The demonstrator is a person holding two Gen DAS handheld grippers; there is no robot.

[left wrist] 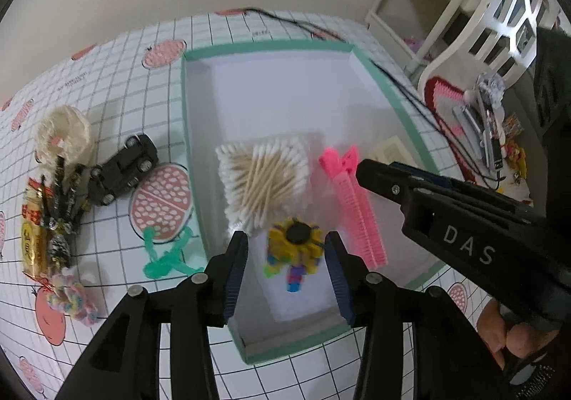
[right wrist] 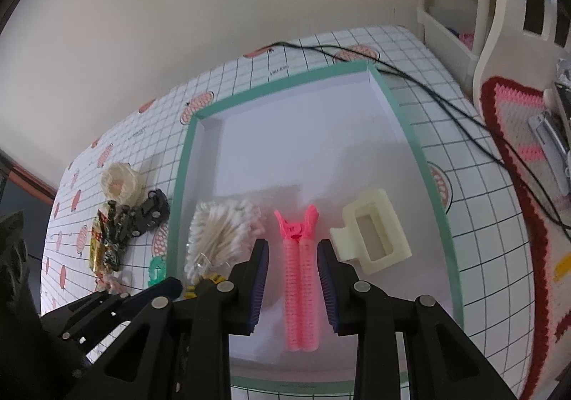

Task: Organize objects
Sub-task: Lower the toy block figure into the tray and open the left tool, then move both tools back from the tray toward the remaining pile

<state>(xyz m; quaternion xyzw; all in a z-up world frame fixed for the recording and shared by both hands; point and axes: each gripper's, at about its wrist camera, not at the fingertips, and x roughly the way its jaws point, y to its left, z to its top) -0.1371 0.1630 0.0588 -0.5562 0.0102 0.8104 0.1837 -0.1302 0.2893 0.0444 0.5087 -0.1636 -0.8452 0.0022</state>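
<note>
We find a shallow green-rimmed tray (left wrist: 271, 46) at the centre of the left wrist view, serving as the collection point. Already lying in it, along the lower half of the frame: a packet of cotton swabs (left wrist: 262, 180), a pink hair clip (left wrist: 357, 207) and a yellow beaded toy (left wrist: 294, 250). The right wrist view adds a cream claw clip (right wrist: 371, 234) at centre right, just beside the pink hair clip (right wrist: 301, 278).

The left gripper (left wrist: 287, 275) stands wide, its jaws on either side of the beaded toy without touching it; we judge the toy to be resting on the tray floor, either just set down or about to be taken. The right gripper (right wrist: 292, 285) is likewise wide, straddling the pink clip, gripping nothing. Items in the tray lie side by side rather than heaped, which we read as deliberate ordering.

Outstanding on the table (left wrist: 117, 53), at the left of the frame: a toy car (left wrist: 123, 169), a cream scrunchie (left wrist: 64, 134), a snack packet (left wrist: 37, 232), a green twisted piece (left wrist: 164, 253) and a pastel scrunchie (left wrist: 73, 296). We judge the task partly done, with the left gripper best placed for these.
</note>
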